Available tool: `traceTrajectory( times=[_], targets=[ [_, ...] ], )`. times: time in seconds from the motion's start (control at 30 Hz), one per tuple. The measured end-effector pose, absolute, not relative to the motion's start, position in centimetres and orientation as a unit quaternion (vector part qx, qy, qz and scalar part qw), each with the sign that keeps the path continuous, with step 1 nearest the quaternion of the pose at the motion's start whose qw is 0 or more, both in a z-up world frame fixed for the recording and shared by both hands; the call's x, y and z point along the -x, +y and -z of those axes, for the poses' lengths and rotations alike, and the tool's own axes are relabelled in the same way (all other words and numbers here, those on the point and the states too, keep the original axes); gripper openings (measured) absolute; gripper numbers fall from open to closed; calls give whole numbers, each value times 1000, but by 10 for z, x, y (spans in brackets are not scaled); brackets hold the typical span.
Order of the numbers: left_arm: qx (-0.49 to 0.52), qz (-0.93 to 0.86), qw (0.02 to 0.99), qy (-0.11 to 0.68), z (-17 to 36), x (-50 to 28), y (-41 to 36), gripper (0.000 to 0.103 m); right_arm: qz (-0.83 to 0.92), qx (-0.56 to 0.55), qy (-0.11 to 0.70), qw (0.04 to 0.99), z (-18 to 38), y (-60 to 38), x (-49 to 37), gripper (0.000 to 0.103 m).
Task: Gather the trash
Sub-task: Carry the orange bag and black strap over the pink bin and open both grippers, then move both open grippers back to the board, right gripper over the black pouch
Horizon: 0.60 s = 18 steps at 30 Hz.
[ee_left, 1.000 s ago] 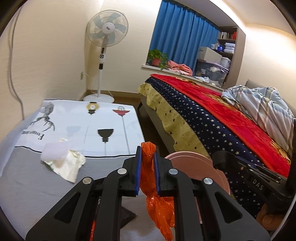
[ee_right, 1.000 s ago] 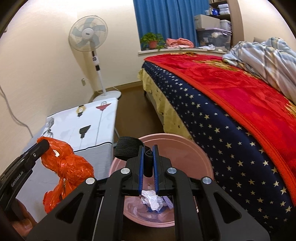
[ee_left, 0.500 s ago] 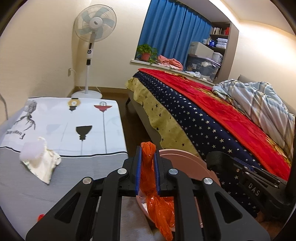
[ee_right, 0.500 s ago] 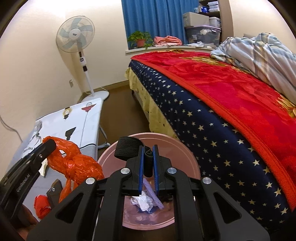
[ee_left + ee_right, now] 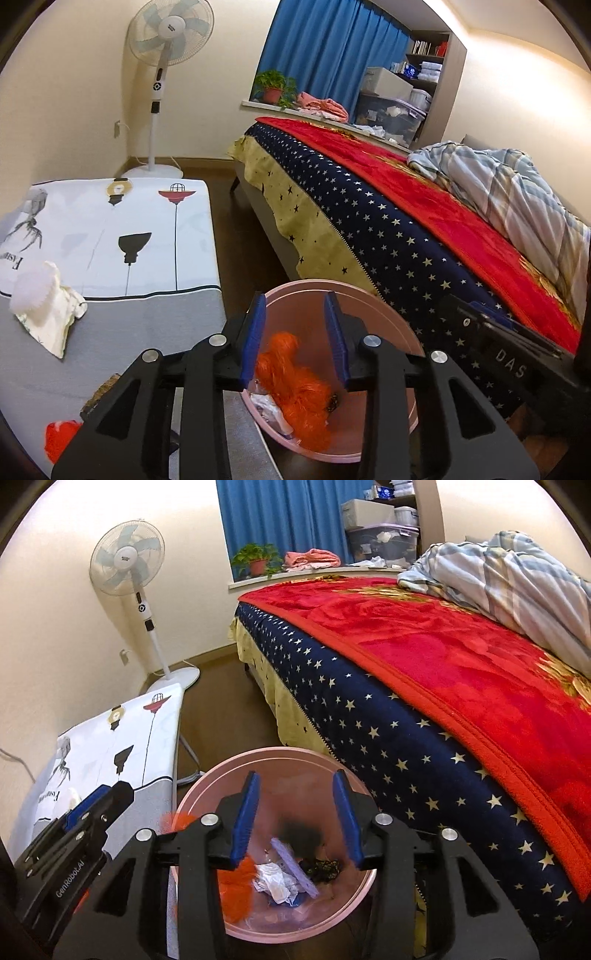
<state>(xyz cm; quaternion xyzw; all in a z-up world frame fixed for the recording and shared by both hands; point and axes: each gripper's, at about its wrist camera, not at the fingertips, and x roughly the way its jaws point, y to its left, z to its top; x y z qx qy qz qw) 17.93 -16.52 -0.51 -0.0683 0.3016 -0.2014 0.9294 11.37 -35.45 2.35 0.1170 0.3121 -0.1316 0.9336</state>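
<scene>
A pink bin (image 5: 384, 317) stands on the floor between the table and the bed; it also shows in the right wrist view (image 5: 273, 755). My left gripper (image 5: 295, 338) is open above it, and a blurred orange plastic bag (image 5: 295, 384) is falling into the bin. My right gripper (image 5: 295, 816) is open and empty over the bin. A blurred black item (image 5: 301, 832) drops below it. Crumpled white paper (image 5: 275, 880) and a purple strip (image 5: 295, 864) lie in the bin. A crumpled white and cream wrapper (image 5: 44, 299) lies on the table.
The table (image 5: 122, 221) has a printed white and grey cloth, with a red scrap (image 5: 59, 437) at its near edge. A bed with a red and starred blue blanket (image 5: 406, 229) fills the right. A standing fan (image 5: 162, 66) is by the far wall.
Both grippers have opened. The left one let go of the orange bag and the right one let go of the black item; both drop into the pink bin.
</scene>
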Motion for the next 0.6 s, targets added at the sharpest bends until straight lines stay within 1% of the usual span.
traceTrajectory(
  times=[0.23,0.6],
  targets=[
    [62,192,936,289,-4,-171,-155,33,119,-112,308,937,-26,-349,-111,42],
    [66,165,945,273,-18,-157,-116,33,79,-85,296,948,-33,-323,-106,42]
  ],
)
